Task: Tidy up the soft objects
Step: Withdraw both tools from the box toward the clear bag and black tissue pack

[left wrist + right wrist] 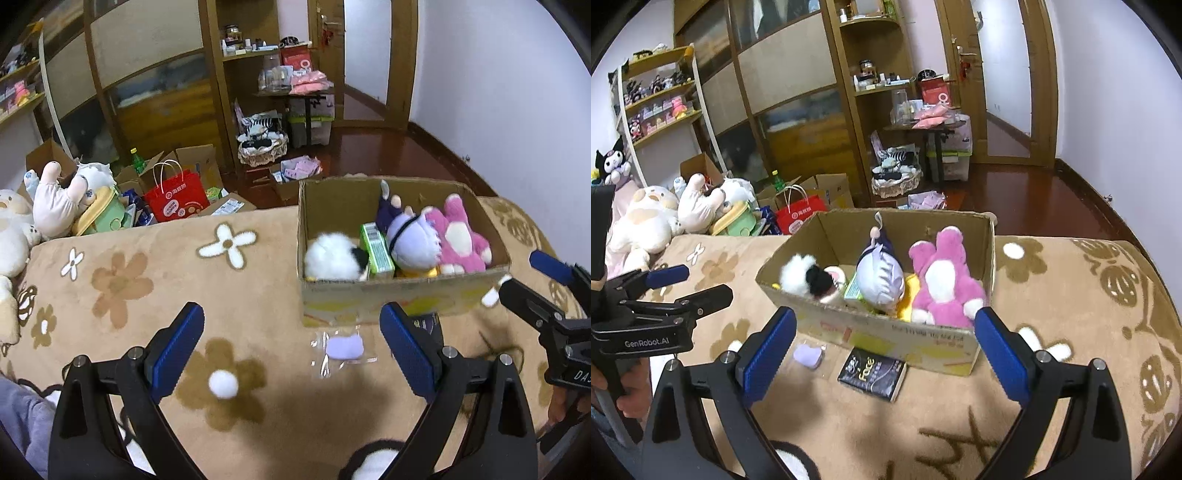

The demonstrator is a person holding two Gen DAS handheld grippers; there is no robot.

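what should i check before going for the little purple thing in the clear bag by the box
1. Left gripper open and empty: ok.
2. Right gripper open and empty: ok.
3. Purple piece in its clear bag lying free on the blanket, nothing on top of it: ok.
4. Black packet sits close beside it, in front of the cardboard box; approach path on that side: not ok, tight.
5. Room left in the box beside the pink plush: cannot tell, it looks crowded.
6. White pom-pom clear of the left gripper's fingers: ok.
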